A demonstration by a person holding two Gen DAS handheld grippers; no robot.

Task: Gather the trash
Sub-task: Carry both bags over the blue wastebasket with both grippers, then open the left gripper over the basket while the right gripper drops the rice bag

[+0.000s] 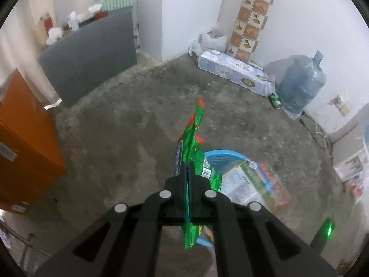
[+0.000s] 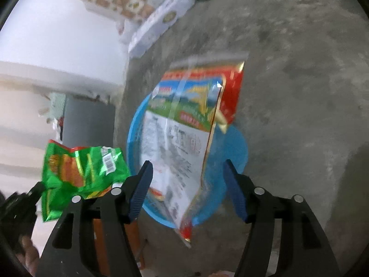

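A crumpled green snack wrapper (image 1: 196, 138) is pinched edge-on between the jaws of my left gripper (image 1: 188, 169), which is shut on it. It hangs just left of a round blue basket (image 1: 221, 155) on the concrete floor. In the right wrist view the same green wrapper (image 2: 85, 168) shows at the left, beside the blue basket (image 2: 133, 138). A large printed food bag (image 2: 180, 127), red and green with a white back, lies tilted across the basket. My right gripper (image 2: 187, 164) stands open just above it, and its blue pads (image 2: 140, 189) do not touch the bag.
An orange cabinet (image 1: 23, 150) stands at the left and a grey panel (image 1: 92, 57) behind it. Along the far wall are a pack of paper rolls (image 1: 233, 71), a tiled column (image 1: 251, 18), a water jug (image 1: 299, 85) and a green can (image 1: 275, 99).
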